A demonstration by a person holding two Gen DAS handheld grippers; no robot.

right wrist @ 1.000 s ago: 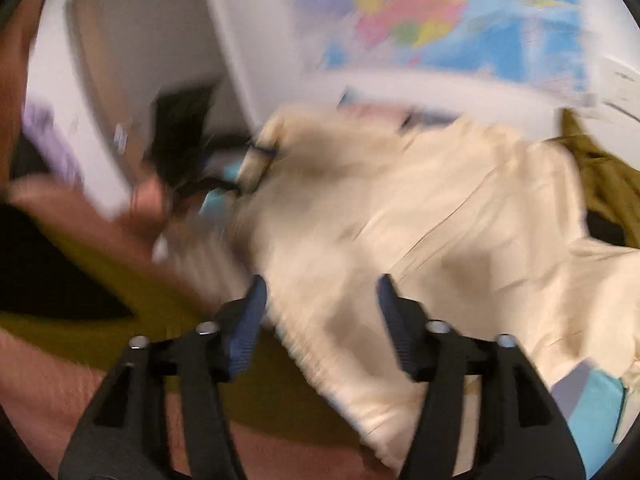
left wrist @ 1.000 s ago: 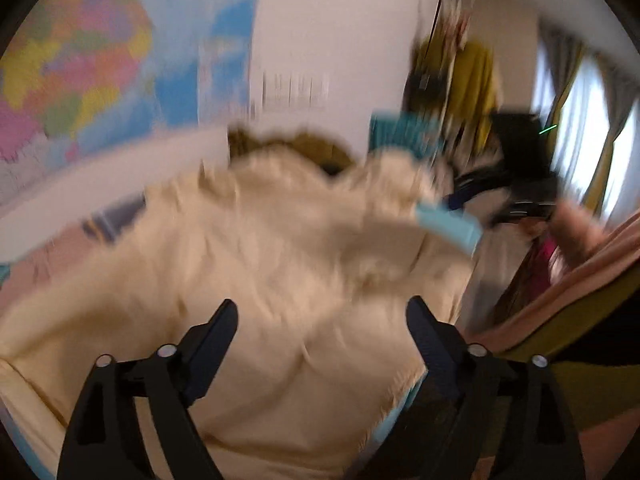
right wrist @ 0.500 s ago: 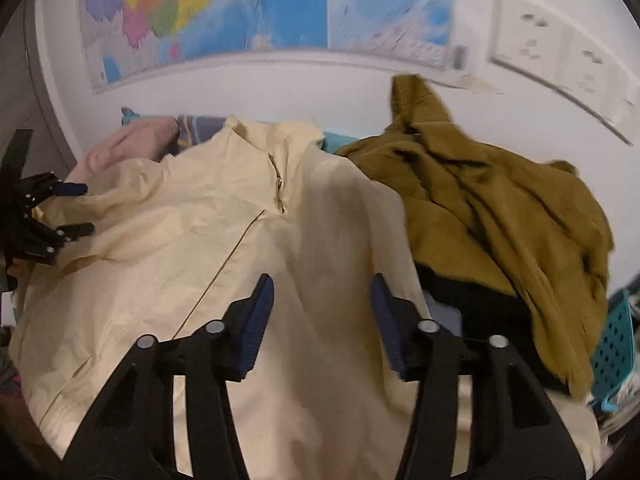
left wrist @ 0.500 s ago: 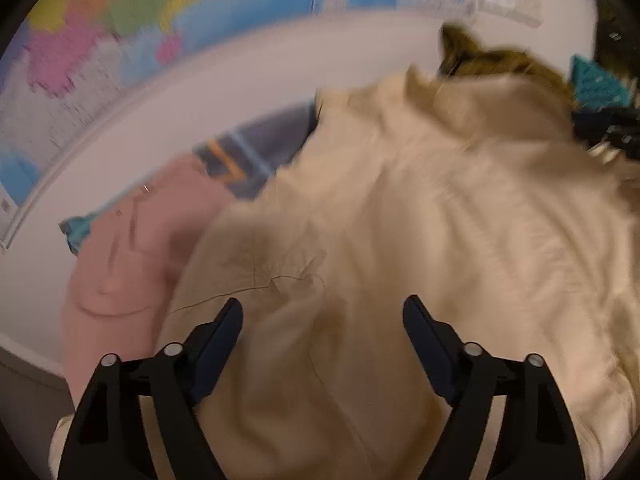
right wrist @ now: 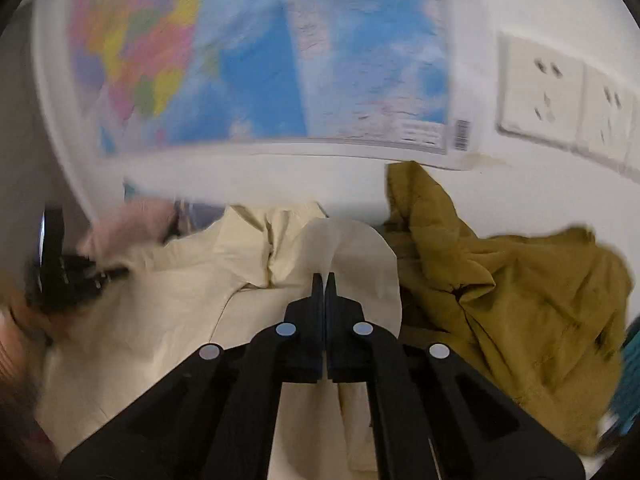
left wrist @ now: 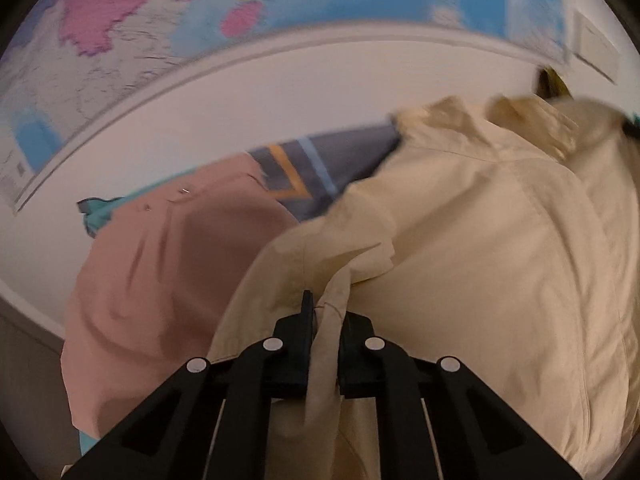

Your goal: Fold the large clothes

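Observation:
A large cream jacket (left wrist: 500, 260) lies spread on the surface, collar toward the wall. My left gripper (left wrist: 324, 314) is closing its jaws on a raised fold near the jacket's left side, and cloth is pinched between the pads. In the right wrist view the cream jacket (right wrist: 160, 320) fills the lower left. My right gripper (right wrist: 325, 280) is closing too, its jaws nearly together on a flap of cream cloth that stands up behind the tips. The left gripper (right wrist: 100, 272) shows blurred at the far left, with a hand behind it.
A pink garment (left wrist: 160, 280) and a grey patterned cloth (left wrist: 312, 168) lie left of the jacket. An olive jacket (right wrist: 500, 292) is heaped at the right, with a teal basket (right wrist: 628, 360) beyond it. The white wall close behind carries a map (right wrist: 260, 60) and sockets (right wrist: 560, 96).
Both grippers swung down over the cream jacket and went from wide open to shut on its cloth. The left view turned from the room to the wall.

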